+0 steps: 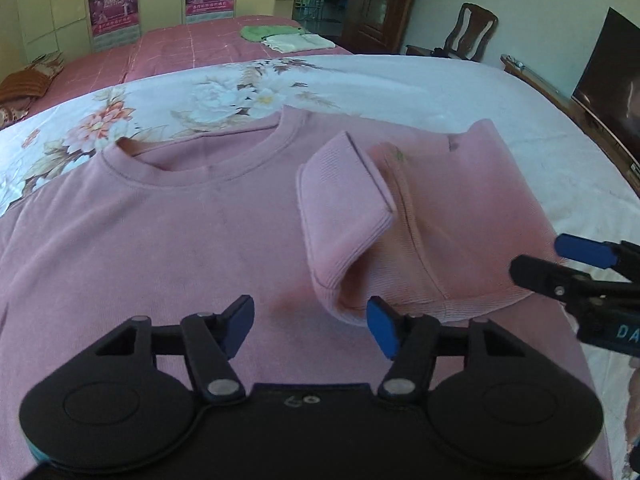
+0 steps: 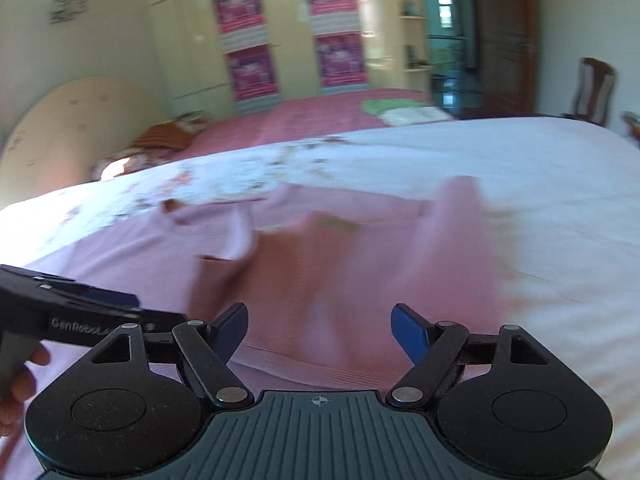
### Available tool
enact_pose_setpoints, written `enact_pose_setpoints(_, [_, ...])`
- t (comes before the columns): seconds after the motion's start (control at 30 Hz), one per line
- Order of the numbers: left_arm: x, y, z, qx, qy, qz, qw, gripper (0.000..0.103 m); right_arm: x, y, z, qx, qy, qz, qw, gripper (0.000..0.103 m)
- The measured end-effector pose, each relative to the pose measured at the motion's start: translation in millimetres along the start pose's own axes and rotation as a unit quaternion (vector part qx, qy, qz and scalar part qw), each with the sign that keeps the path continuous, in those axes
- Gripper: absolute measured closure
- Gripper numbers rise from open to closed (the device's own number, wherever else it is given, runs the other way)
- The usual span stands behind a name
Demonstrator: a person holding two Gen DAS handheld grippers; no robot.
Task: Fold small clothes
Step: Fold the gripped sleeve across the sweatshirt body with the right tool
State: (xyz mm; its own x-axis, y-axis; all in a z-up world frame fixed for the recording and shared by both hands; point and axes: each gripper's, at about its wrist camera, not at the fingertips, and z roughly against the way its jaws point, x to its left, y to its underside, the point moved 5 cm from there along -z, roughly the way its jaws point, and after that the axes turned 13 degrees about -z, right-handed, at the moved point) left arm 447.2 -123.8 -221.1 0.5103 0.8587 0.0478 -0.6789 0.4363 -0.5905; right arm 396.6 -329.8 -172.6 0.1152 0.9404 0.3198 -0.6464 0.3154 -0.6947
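A pink sweatshirt (image 1: 160, 220) lies flat on a floral bedsheet (image 1: 224, 92), its collar (image 1: 208, 156) toward the far side. One sleeve (image 1: 440, 208) is folded in over the body, and its ribbed cuff (image 1: 340, 200) stands up loosely. My left gripper (image 1: 311, 316) hovers open over the chest just short of that cuff, with nothing between its fingers. My right gripper (image 2: 320, 320) is open over the folded sleeve (image 2: 320, 264) in a blurred right wrist view. It enters the left wrist view as the right gripper (image 1: 538, 258), beside the sleeve's edge. The left gripper (image 2: 156, 308) shows at the left of the right wrist view.
Behind lies a second bed (image 1: 180, 48) with a pink cover, carrying folded green and white clothes (image 1: 288, 38). A wooden chair (image 1: 472, 32), a dark screen (image 1: 612, 72) and a wooden bed rail (image 1: 560, 96) stand at the right. A person's hand (image 2: 20, 380) holds the left gripper.
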Motion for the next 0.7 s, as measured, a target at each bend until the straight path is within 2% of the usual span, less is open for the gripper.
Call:
enact_pose_setpoints(0.1, [-2.2,-6.3,-15.6,-0.006,-0.01,0.008,0.9999,0.044,-29.6,2.7,6.4,0.003,0.04,-0.01,0.999,0.025])
enact_pose_setpoints(0.13, [0.0,-8.4,-20.0,-0.007,-0.013,0.016,0.9998,0.048,-35.7,4.5,6.6,0.005,0.047,-0.013,0.999,0.025])
enact_pose_setpoints(0.17, [2.6,-10.1,-23.1,-0.009,-0.016,0.024,0.9995,0.056,-45.9,6.2,9.7,0.008,0.054,-0.015,0.998,0.025])
enact_pose_setpoints(0.2, [5.9,-11.6,-24.9,-0.014,-0.018,0.032,0.9992,0.06,-51.4,8.2,9.9,0.009,0.061,-0.017,0.998,0.025])
enact_pose_setpoints(0.27, [13.5,-12.8,-21.4,-0.037,-0.009,0.056,0.9977,0.086,-59.2,11.4,10.4,0.012,0.067,-0.021,0.997,0.025])
enact_pose_setpoints(0.3, [18.3,-12.7,-19.0,-0.042,-0.013,0.071,0.9965,0.092,-61.3,12.5,9.2,0.013,0.068,-0.022,0.997,0.025])
enact_pose_setpoints(0.33, [23.2,-12.7,-15.1,-0.051,-0.017,0.084,0.995,0.093,-63.1,13.4,8.6,0.014,0.069,-0.023,0.997,0.026])
enact_pose_setpoints(0.37, [28.4,-12.2,-10.3,-0.064,-0.019,0.097,0.993,0.094,-63.1,14.0,6.9,0.016,0.069,-0.022,0.997,0.038])
enact_pose_setpoints(0.43, [40.0,-12.5,3.9,-0.089,-0.018,0.131,0.9873,0.095,-60.9,15.5,-2.7,0.029,0.067,-0.021,0.997,0.054])
enact_pose_setpoints(0.57, [62.5,-16.7,39.4,-0.138,-0.022,0.182,0.9734,0.096,-54.7,14.7,-14.0,0.024,0.067,-0.006,0.997,0.055])
enact_pose_setpoints(0.7, [83.7,-13.5,65.3,-0.17,-0.046,0.217,0.96,0.096,-45.5,8.0,-26.2,0.018,0.06,0.004,0.998,0.055])
